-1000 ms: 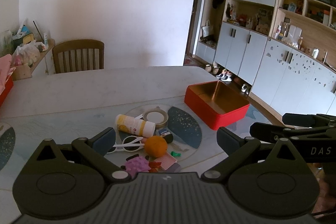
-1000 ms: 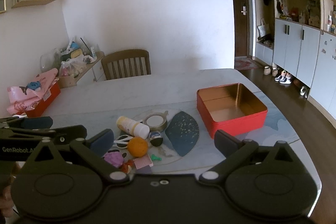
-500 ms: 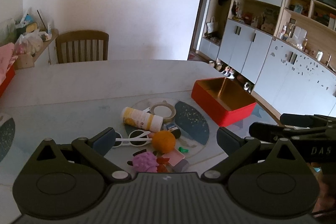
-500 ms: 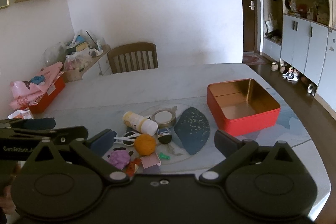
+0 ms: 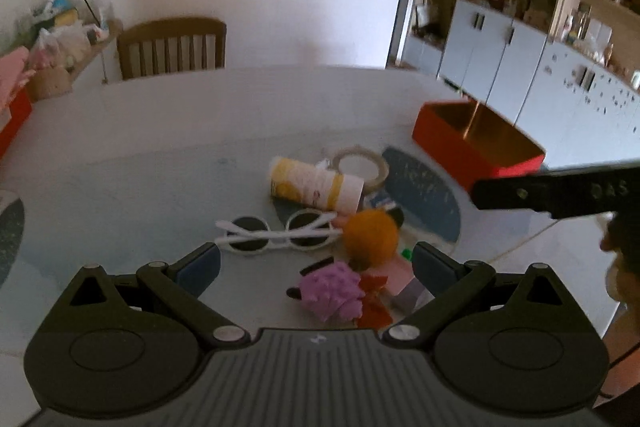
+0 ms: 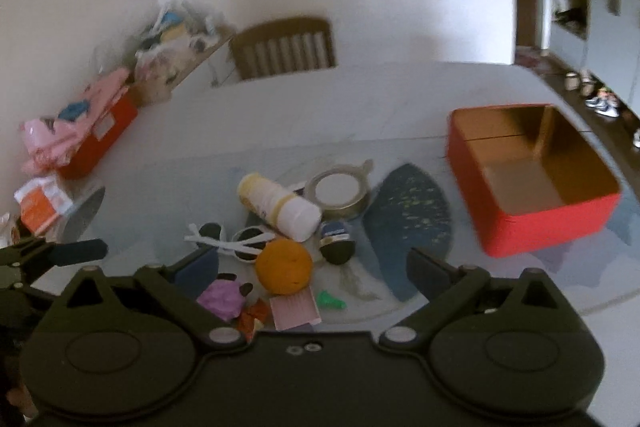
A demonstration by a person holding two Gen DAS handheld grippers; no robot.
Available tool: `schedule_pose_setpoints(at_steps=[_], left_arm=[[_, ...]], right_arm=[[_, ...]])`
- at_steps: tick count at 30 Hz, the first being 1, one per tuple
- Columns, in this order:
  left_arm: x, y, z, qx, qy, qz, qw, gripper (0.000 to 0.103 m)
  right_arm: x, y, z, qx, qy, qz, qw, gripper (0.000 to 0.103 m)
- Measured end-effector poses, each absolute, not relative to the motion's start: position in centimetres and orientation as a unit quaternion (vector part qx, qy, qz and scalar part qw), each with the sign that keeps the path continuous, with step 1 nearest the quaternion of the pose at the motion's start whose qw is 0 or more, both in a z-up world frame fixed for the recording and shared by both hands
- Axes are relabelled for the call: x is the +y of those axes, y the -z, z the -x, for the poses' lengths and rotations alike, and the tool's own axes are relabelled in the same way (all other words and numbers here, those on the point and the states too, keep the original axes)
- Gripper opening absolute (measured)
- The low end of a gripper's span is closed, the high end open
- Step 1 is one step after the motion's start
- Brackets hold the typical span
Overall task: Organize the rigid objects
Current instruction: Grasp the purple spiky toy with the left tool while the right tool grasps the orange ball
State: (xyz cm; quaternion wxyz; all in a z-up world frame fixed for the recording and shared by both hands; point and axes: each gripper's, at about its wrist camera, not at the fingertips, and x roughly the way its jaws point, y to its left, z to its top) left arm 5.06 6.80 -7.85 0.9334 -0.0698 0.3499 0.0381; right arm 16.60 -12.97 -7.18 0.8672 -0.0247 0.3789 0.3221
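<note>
A pile of small objects lies on the table: a white and yellow bottle (image 5: pixel 316 187) (image 6: pixel 278 207), a tape roll (image 5: pixel 358 165) (image 6: pixel 338 193), white sunglasses (image 5: pixel 276 235) (image 6: pixel 228 239), an orange ball (image 5: pixel 370 235) (image 6: pixel 284 267), a purple toy (image 5: pixel 334 289) (image 6: pixel 222 301), a pink card (image 6: pixel 294 311) and a dark round item (image 6: pixel 338 247). An open, empty red tin box (image 5: pixel 476 143) (image 6: pixel 528 183) stands to the right. My left gripper (image 5: pixel 316 263) and right gripper (image 6: pixel 312 267) are both open and empty, just above the near side of the pile.
A wooden chair (image 5: pixel 172 47) stands at the table's far side. A red box with pink cloth (image 6: pixel 84 131) and an orange packet (image 6: pixel 42 203) lie at the left. Cabinets (image 5: pixel 520 39) and shoes on the floor (image 6: pixel 600 103) are to the right.
Both grippers have moved forward and down toward the pile, which now looks larger and closer. Their fingers stay open. Nothing on the table has moved.
</note>
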Motion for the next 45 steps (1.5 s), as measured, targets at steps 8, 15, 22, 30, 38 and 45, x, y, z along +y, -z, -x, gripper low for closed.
schedule_pose_setpoints(at_steps=[8,15,22,30,38,45], left_arm=[[6.4,11.2,-7.8,0.388,-0.021,0.078,0.918,0.101],[7.5,13.4,-9.9,0.418,-0.023,0.127,0.899,0.092],[8.1,14.7,-11.1,0.440,-0.021,0.169,0.882,0.084],[8.6,15.9,-11.7,0.459,-0.027,0.193,0.867,0.064],[8.7,15.9,-11.7,0.459,-0.027,0.189,0.868,0.062],[9.3,15.4,-10.9,0.455,-0.031,0.194,0.868,0.061]], right_arm=[[-9.6,9.6,-19.0,0.422,-0.353,0.054,0.833,0.089],[-8.2,11.7,-20.8,0.461,-0.362,0.054,0.808,0.079],[-7.6,12.9,-21.7,0.480,-0.360,0.048,0.799,0.074],[-6.7,13.4,-22.3,0.487,-0.364,0.044,0.792,0.062],[-6.4,13.4,-22.1,0.485,-0.356,0.050,0.797,0.053],[-7.2,12.0,-21.7,0.472,-0.350,0.040,0.808,0.053]])
